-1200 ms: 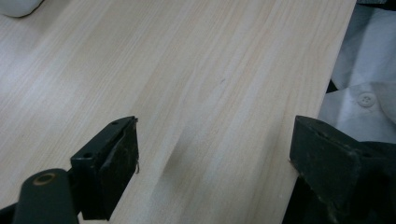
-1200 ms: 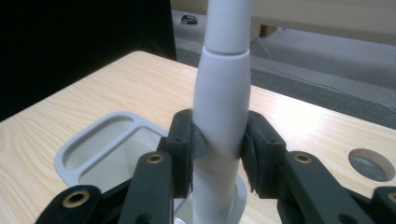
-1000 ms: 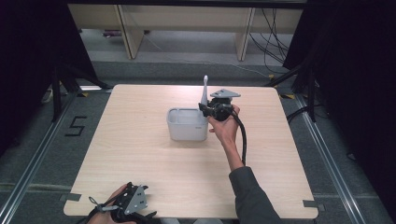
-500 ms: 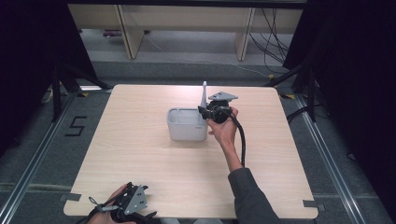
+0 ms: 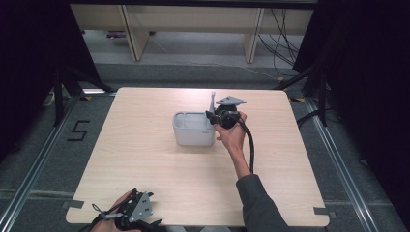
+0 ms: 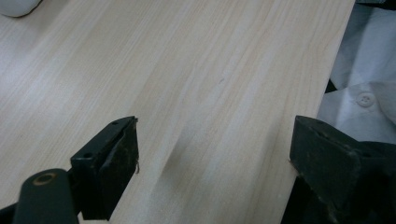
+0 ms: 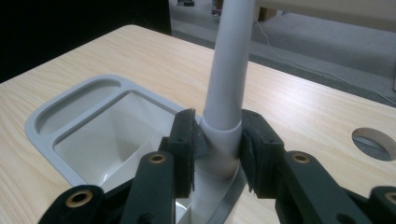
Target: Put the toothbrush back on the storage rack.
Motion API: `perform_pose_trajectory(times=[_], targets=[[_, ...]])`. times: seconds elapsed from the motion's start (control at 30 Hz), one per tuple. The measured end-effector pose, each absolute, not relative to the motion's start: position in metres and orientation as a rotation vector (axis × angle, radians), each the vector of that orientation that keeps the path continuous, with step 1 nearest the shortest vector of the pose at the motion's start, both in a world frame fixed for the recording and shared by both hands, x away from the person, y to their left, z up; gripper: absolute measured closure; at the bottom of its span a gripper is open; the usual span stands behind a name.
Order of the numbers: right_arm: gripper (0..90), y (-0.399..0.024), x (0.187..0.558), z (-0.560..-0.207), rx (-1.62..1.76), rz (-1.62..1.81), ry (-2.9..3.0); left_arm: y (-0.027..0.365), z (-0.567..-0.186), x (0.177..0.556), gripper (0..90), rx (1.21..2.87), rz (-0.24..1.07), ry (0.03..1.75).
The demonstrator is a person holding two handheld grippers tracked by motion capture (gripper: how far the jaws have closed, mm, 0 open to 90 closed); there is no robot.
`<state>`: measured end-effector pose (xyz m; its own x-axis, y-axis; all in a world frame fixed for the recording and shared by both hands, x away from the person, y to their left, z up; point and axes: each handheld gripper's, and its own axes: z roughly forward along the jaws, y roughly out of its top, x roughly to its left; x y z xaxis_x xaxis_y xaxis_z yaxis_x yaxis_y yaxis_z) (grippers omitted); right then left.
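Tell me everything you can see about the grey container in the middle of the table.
The grey container looks like matte plastic: a rectangular tub with rounded corners, one deep compartment and a shallow narrow tray along one end, both apparently empty. It sits upright on the wooden table. A grey upright post rises from its right edge, and the right hand-held gripper is clamped on that post.

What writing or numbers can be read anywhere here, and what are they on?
"5": a dark digit on the grey floor, left of the table.
No text shows on the grey bin, on its upright handle, or on either gripper.
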<state>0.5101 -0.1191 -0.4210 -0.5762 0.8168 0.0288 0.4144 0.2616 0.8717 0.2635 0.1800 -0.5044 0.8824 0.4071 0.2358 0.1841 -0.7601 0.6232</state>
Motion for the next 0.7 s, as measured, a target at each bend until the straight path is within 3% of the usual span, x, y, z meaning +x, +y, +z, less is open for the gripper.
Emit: perform_pose_trajectory(times=[0.13,0.23,0.47,0.7], targets=[[65.6,-0.117,0.510,-0.421,1.118,1.278,2.112,0.180,-0.503,0.264,15.4,2.452,0.461,0.417],[55.9,-0.116,0.509,-0.419,1.130,1.287,2.092,0.180,-0.503,0.264,15.3,2.460,0.470,0.418],[43.5,-0.119,0.502,-0.414,1.165,1.292,2.085,0.180,-0.504,0.263,15.3,2.445,0.483,0.424],[39.8,-0.122,0.493,-0.410,1.117,1.305,2.080,0.180,-0.504,0.263,15.3,2.442,0.483,0.425]])
